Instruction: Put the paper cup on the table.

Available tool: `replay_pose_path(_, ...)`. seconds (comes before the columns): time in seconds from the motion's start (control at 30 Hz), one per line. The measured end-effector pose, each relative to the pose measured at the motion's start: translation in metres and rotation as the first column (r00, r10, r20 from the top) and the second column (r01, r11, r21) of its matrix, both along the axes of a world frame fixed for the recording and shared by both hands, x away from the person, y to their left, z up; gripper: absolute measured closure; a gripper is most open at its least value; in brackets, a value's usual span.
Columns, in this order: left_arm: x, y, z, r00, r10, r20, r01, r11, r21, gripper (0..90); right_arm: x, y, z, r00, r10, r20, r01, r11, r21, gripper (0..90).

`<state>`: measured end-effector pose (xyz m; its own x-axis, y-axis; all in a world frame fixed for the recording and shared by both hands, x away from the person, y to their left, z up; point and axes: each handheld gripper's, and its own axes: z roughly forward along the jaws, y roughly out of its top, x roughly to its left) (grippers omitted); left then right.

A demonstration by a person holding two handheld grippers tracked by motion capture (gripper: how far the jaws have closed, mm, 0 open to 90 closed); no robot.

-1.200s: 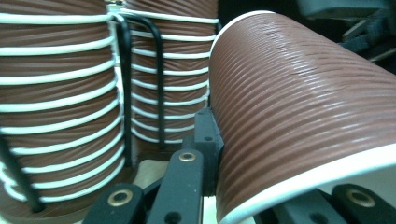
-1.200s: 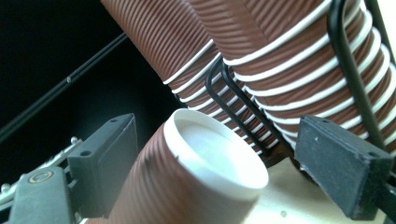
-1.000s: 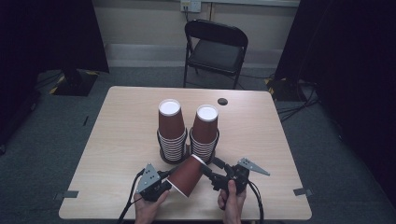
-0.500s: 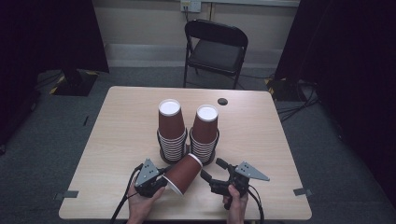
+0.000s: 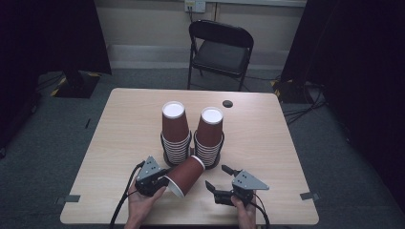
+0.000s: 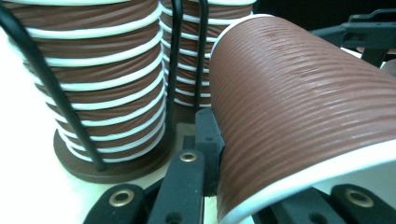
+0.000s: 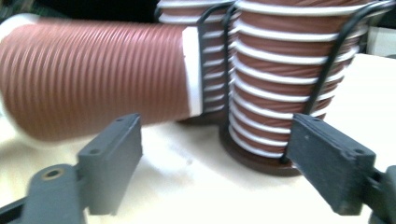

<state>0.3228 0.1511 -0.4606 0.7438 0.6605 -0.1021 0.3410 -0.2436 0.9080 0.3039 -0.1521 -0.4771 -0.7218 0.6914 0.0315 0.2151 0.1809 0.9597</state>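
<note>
Left tongs point(image 5: 164, 180) clamped on brown paper cup point(image 5: 186, 175), cup tipped sideways, wide rim toward person, low over counter point(image 5: 119, 143) just in front of two racked cup stacks point(image 5: 174, 138). Right tongs point(image 5: 219, 179) wide apart, holding nothing, beside cup.

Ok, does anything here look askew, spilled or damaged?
Nothing spilled or damaged. The one thing off upright is the brown paper cup, lying on its side in the left gripper, rim toward the person. Both cup stacks stand straight in their wire holders. The right gripper is open and empty.
</note>
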Motion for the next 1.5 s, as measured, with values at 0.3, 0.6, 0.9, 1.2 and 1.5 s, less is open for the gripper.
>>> replay_pose_path(0.3,0.004,-0.003,0.011,0.9985,-0.030,-0.046,0.032,0.9988,0.038,85.9,-0.006,0.006,-0.002,0.9963,0.028,0.081,-0.015,0.987,-0.160,21.2)
replay_pose_path(0.6,0.008,-0.008,0.027,0.9912,-0.085,-0.102,0.096,0.9893,0.110,85.9,-0.013,0.009,-0.001,0.9907,0.068,0.118,-0.037,0.969,-0.244,14.7)
replay_pose_path(0.9,0.012,-0.011,0.028,0.9793,-0.118,-0.164,0.140,0.9820,0.127,85.9,-0.019,0.017,0.000,0.9709,0.111,0.212,-0.024,0.927,-0.373,13.1)
replay_pose_path(1.2,0.016,-0.017,0.029,0.9676,-0.148,-0.204,0.180,0.9722,0.150,85.9,-0.024,0.027,0.003,0.9432,0.176,0.282,-0.022,0.880,-0.474,13.3)
replay_pose_path(1.5,0.014,-0.024,0.032,0.9590,-0.176,-0.223,0.212,0.9654,0.152,85.7,-0.029,0.036,0.011,0.9107,0.222,0.348,0.009,0.832,-0.555,13.2)
